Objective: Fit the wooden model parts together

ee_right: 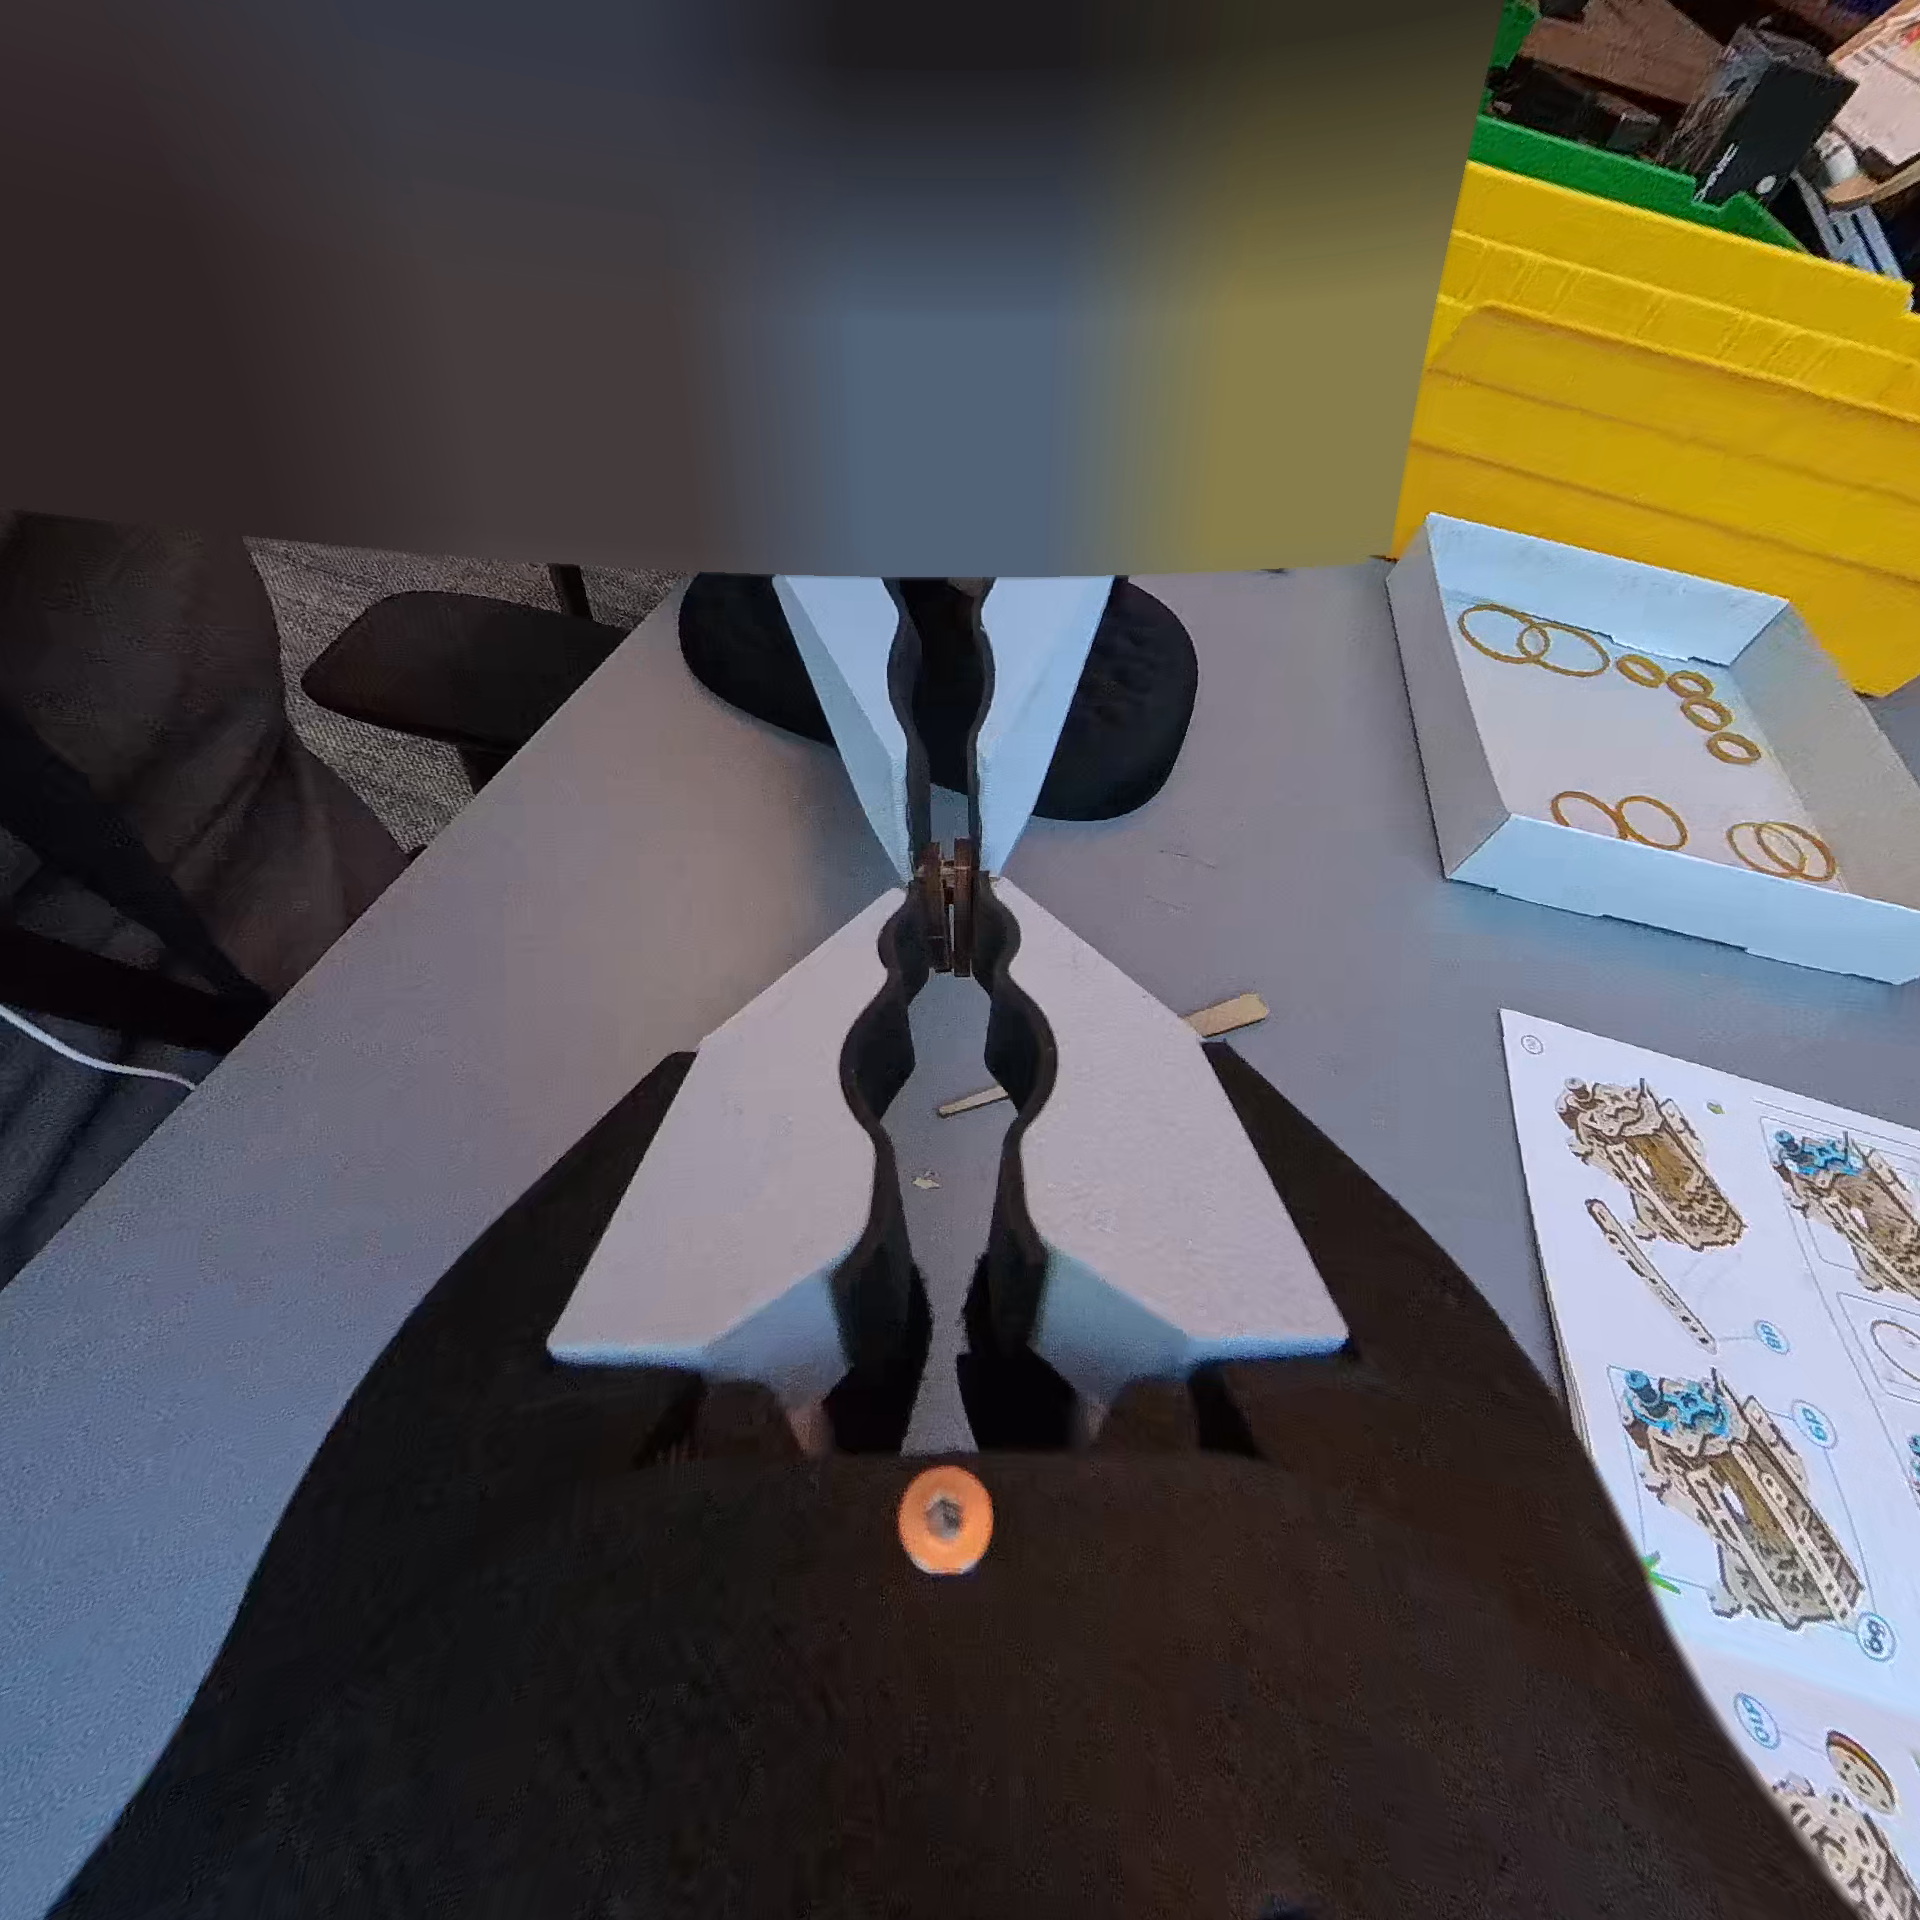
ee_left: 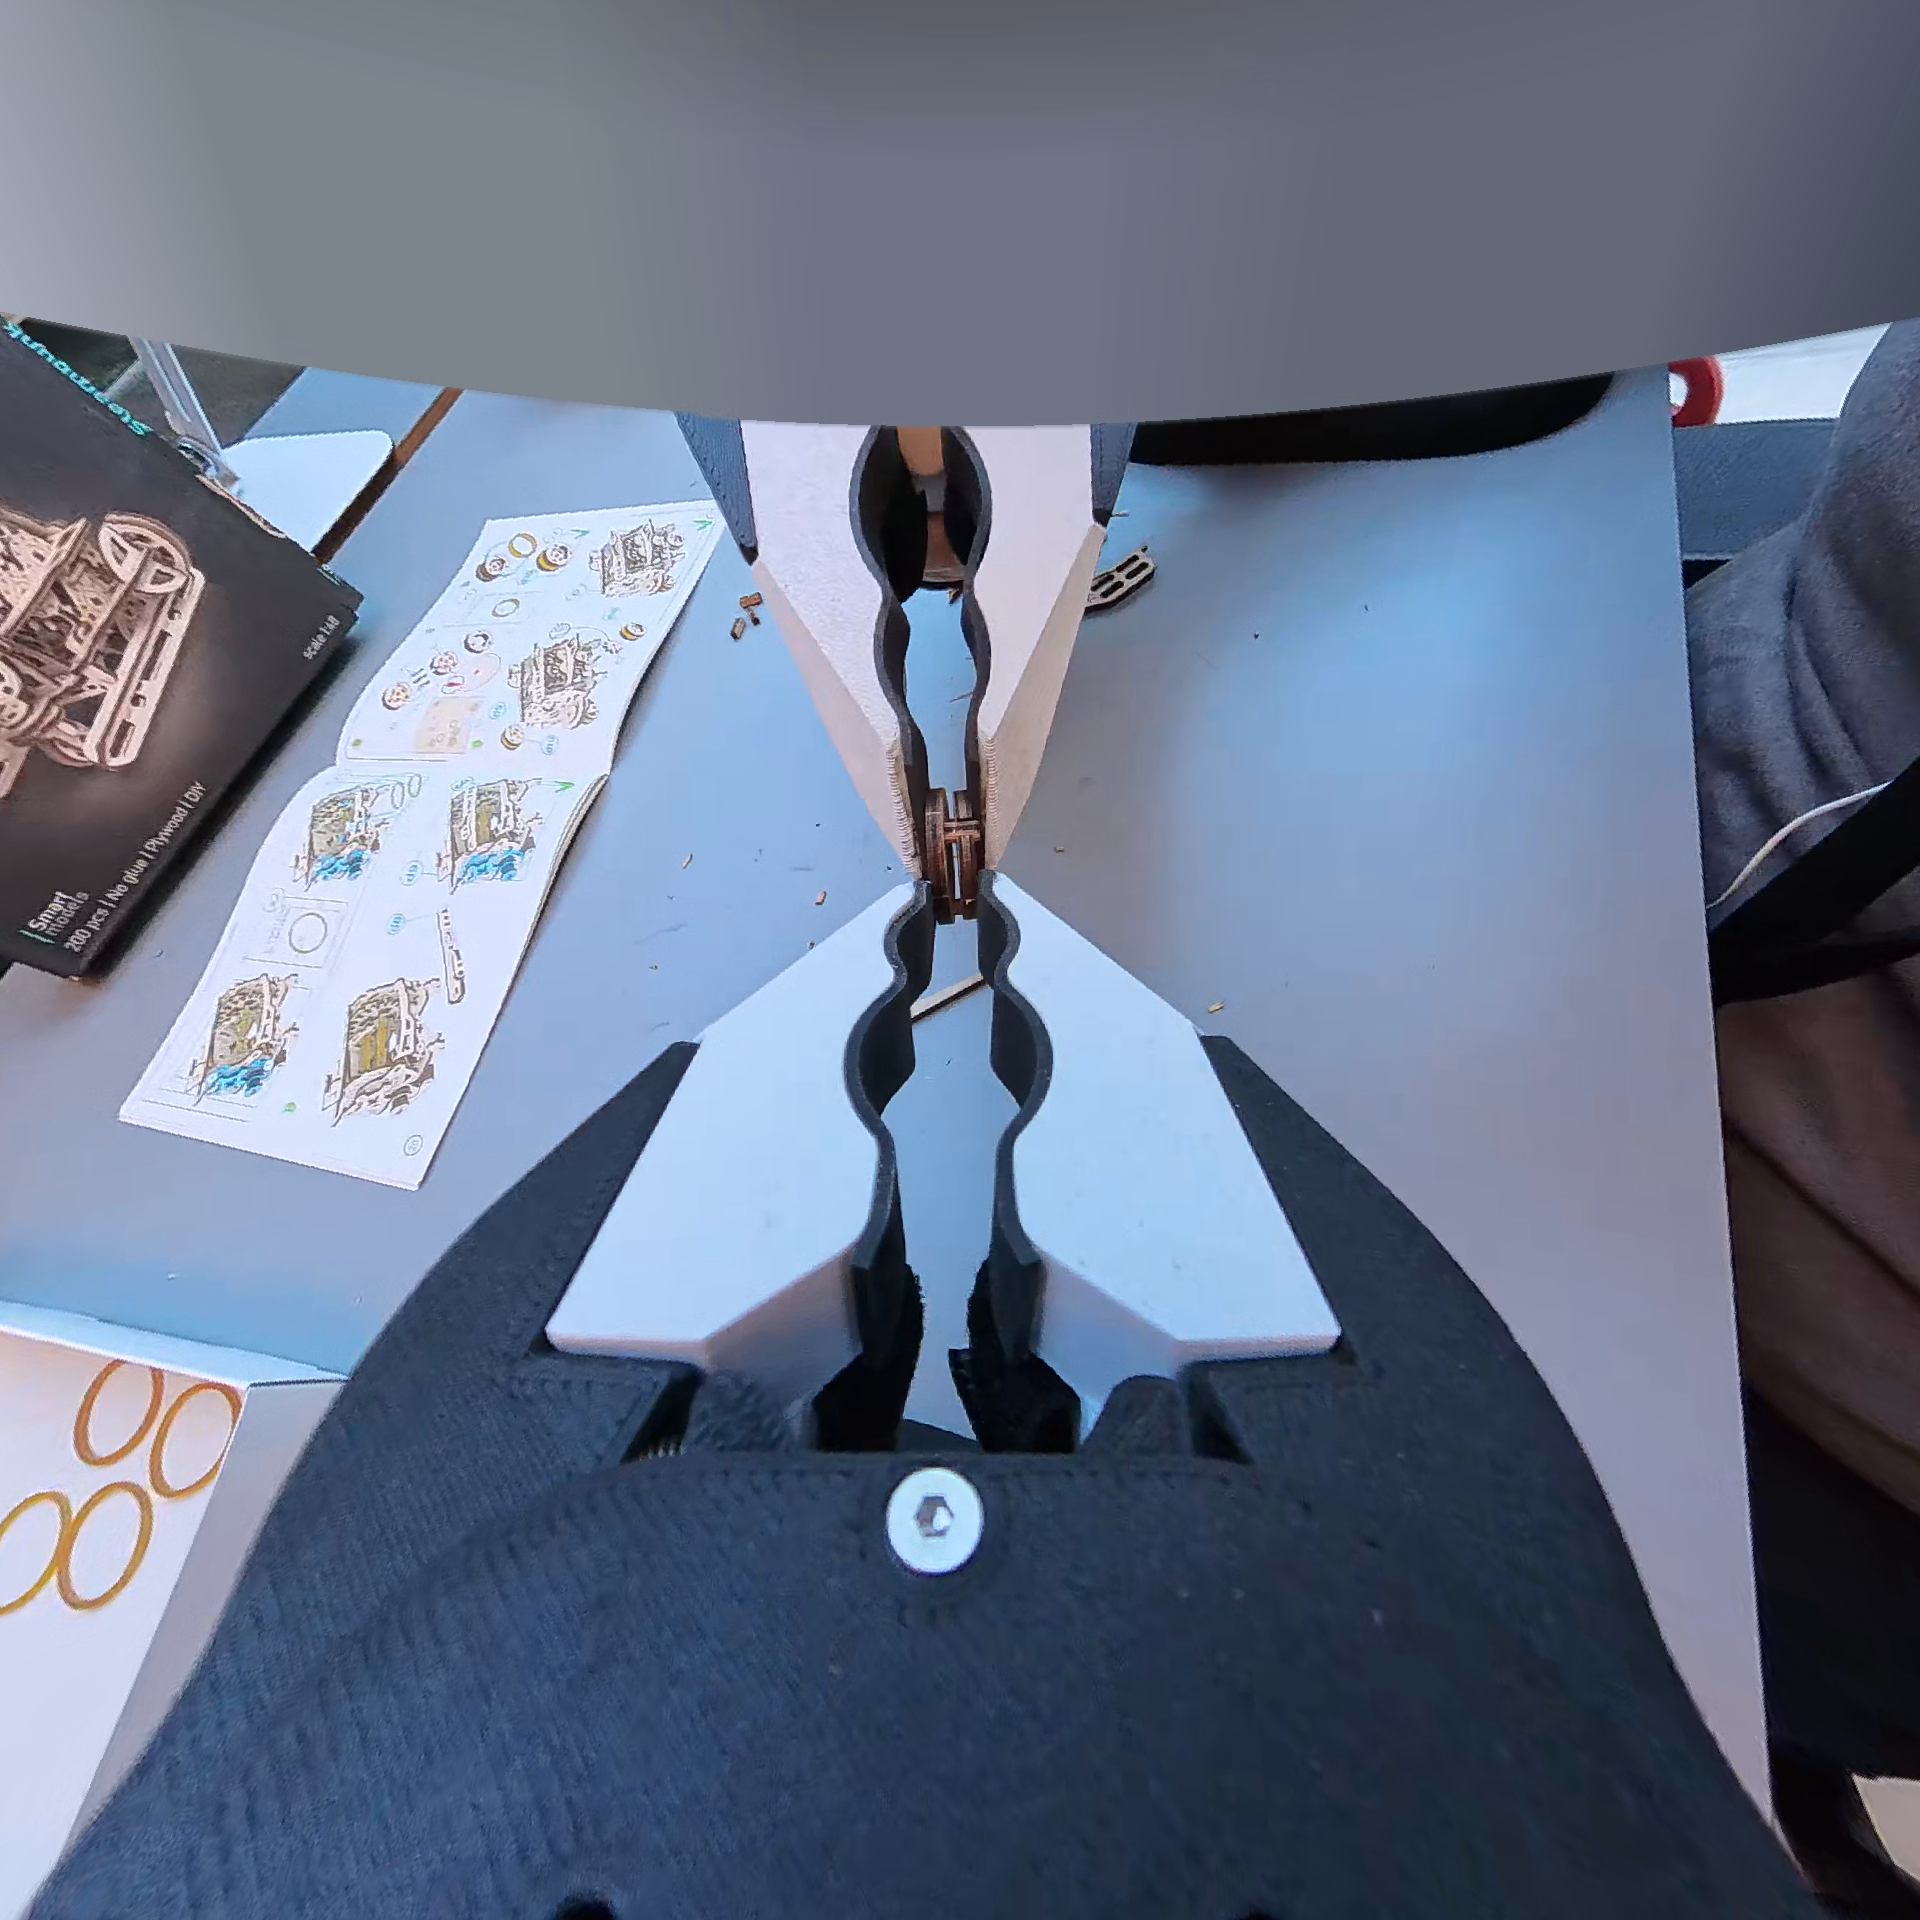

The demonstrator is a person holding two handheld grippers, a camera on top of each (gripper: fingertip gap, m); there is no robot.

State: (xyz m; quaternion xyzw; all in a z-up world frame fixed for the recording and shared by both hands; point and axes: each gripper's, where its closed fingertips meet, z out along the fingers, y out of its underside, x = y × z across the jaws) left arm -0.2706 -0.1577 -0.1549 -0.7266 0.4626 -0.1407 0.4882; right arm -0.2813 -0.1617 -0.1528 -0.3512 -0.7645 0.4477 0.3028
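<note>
A small dark wooden model assembly [ee_left: 954, 857] of thin round discs on a peg is held above the grey table [ee_left: 1351, 831], between both grippers, which meet tip to tip. My left gripper [ee_left: 951, 899] comes from below in its view and is shut on the near end of the assembly. My right gripper [ee_left: 951, 821] faces it from above and is shut on the far end. In the right wrist view the same assembly [ee_right: 948, 914] sits between my right gripper [ee_right: 948, 935] and the left gripper [ee_right: 948, 857]. How the parts join inside is hidden by the fingers.
An open instruction booklet [ee_left: 416, 831] [ee_right: 1745, 1351] and a black model box [ee_left: 135, 665] lie beside the grippers. A white tray [ee_right: 1507, 831] holds rubber bands. Thin wooden sticks [ee_right: 1231, 1013] [ee_right: 971, 1101] and a dark flat part [ee_left: 1122, 582] lie on the table. Yellow bins [ee_right: 1662, 395] stand behind. Less than 4 cm separates the two grippers' tips.
</note>
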